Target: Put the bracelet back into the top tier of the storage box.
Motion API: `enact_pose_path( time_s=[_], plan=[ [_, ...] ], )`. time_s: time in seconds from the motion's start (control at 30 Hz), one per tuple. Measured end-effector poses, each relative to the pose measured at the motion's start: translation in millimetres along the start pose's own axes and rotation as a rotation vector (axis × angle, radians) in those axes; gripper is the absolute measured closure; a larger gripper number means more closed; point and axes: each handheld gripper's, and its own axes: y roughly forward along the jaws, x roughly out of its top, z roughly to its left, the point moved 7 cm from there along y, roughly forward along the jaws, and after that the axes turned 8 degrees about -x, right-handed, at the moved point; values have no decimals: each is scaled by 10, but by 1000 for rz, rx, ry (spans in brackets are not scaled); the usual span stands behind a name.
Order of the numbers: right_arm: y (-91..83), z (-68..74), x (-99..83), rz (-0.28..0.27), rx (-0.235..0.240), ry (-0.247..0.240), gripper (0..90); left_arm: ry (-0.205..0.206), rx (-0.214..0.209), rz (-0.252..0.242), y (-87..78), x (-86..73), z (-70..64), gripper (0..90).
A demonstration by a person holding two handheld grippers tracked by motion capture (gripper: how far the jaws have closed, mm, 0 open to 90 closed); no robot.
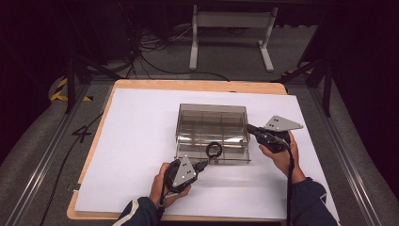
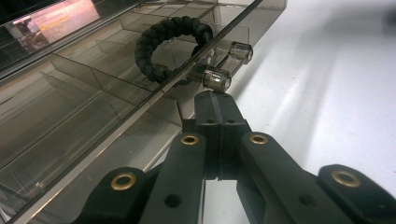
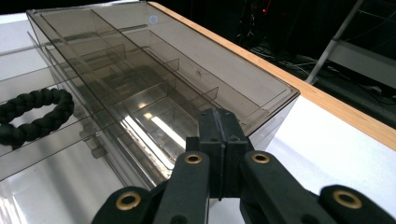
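A smoky clear plastic organiser box [image 1: 211, 109] stands mid-table on white paper, its divided drawer [image 1: 188, 155] drawn out toward the person. A black braided bracelet [image 1: 214, 149] lies in a front drawer compartment; it also shows as the bracelet [image 2: 173, 46] and the bracelet [image 3: 32, 114]. My left gripper [image 1: 203, 165] is shut, empty, its tip [image 2: 218, 95] just below the drawer's clear handle pegs [image 2: 217, 78]. My right gripper [image 1: 249, 127] is shut and empty, its tip [image 3: 218, 114] against the box's right wall [image 3: 275, 109].
White paper [image 1: 136, 136] covers a wooden tabletop [image 1: 197, 85] whose edge shows at the back. Beyond the table stand a white frame [image 1: 230, 28], floor cables [image 1: 155, 47] and dark stands. Bare paper lies left and in front of the box.
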Motion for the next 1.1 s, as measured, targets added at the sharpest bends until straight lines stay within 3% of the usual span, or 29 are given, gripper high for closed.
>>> enact_pose_path(
  time_s=[0.2, 0.43, 1.1],
  plan=[
    [-6, 0, -2, 1, 5, 3, 900, -1, -9, 0, 45, 6, -15, 897],
    [-10, 8, -2, -1, 4, 3, 900, 19, 14, 3, 74, 19, 19, 897],
    [-15, 14, -5, -2, -1, -7, 900, -10, 70, -18, 132, 51, 182, 896]
  ],
)
